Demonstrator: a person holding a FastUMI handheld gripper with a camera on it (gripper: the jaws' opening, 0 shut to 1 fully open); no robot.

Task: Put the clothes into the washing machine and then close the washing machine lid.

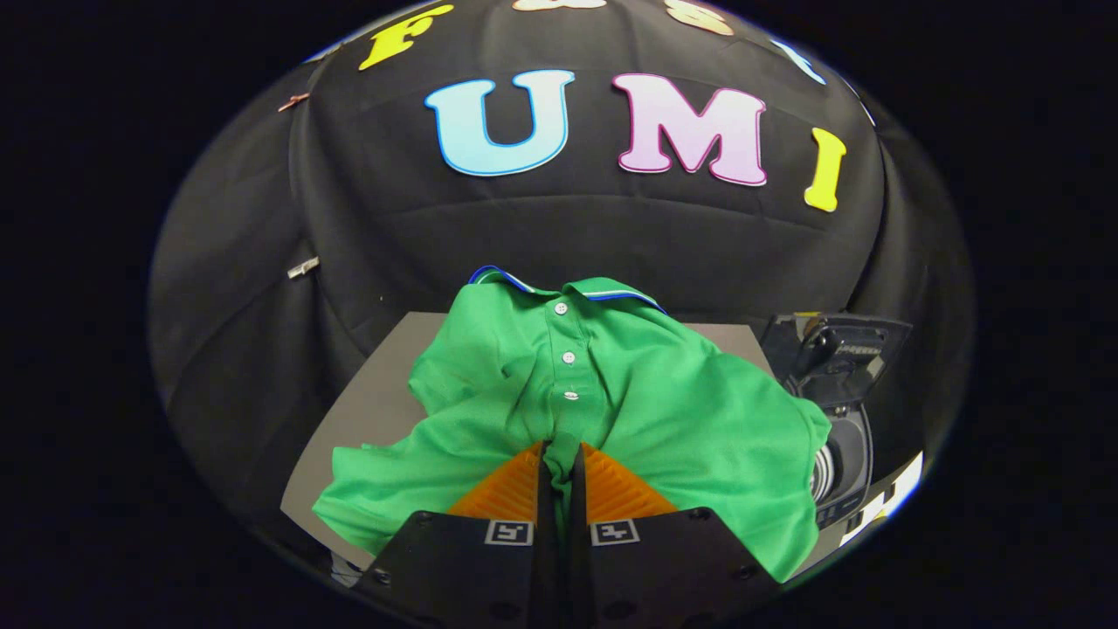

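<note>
In the gripper view, the tongs (559,454) were drawn narrow, their two orange ribbed fingers (502,491) nearly together and pinching a fold of the green polo shirt (611,411) between them, just below the lowest of its white buttons. The shirt lay crumpled and spread over a grey tabletop (371,411), its placket running straight away from the fingertips toward the collar (568,286), which had blue and white trim and sat at the far edge of the heap, beyond the fingers. One sleeve trailed out to the left of the tongs and the body of the shirt bunched to their right, reaching the tabletop's near edge. To the right of the shirt, off the side of the tabletop, stood the washing machine (843,437), dark, with its lid (830,345) raised and tilted back, so that the round opening of the drum showed beneath it. The shirt's right edge lay just beside that opening, on the tabletop rather than inside the machine.
</note>
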